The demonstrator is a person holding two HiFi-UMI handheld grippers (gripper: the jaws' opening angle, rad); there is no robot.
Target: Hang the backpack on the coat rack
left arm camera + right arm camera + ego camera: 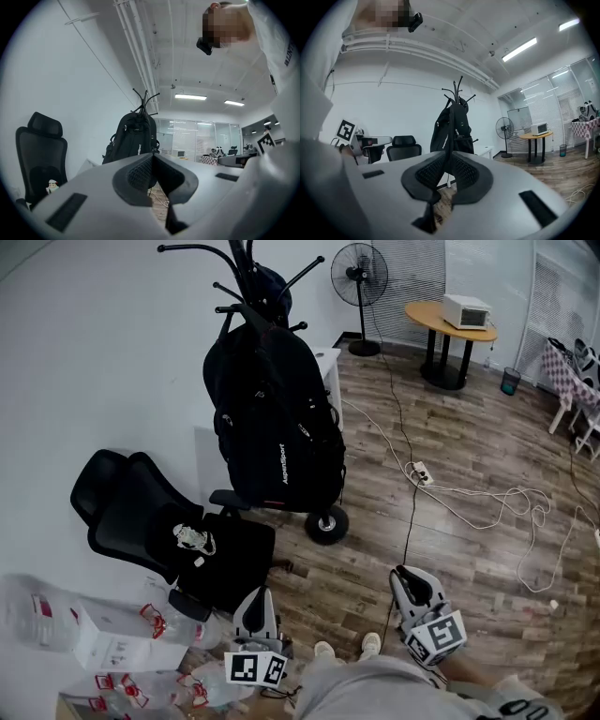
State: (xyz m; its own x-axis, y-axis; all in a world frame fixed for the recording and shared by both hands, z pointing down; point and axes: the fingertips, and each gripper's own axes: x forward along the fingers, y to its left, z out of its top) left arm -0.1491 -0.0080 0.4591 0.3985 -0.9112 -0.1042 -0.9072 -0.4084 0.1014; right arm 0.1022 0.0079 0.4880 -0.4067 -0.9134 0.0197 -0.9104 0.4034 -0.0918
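In the head view, the backpack (277, 418) hangs on the coat rack (246, 257) by its top. Its body falls straight down along the pole, above the rack's wheeled base. I judge that the task is done, because the bag's weight seems to be carried by the hooks alone and no gripper is near it. The left gripper (255, 598) and the right gripper (405, 576) are both low, close to the person's legs and well apart from the bag. This fits hands that have nothing more to carry. A black office chair (141, 512) lies tilted beside the rack and does not touch the bag.

In the left gripper view, the left gripper (152, 157) has its jaws fully together, and nothing is between the pads. The backpack (133, 140) shows far behind them, upright under the hooks of the coat rack (145, 98). This gripper points toward the bag but has no hold of it.

In the right gripper view, the right gripper (449, 157) has its jaws drawn close, with at most a thin slit between the pads. It holds nothing. The backpack (452, 126) is seen from the side, flat against the rack's pole (458, 91). I think it will rest there without help.
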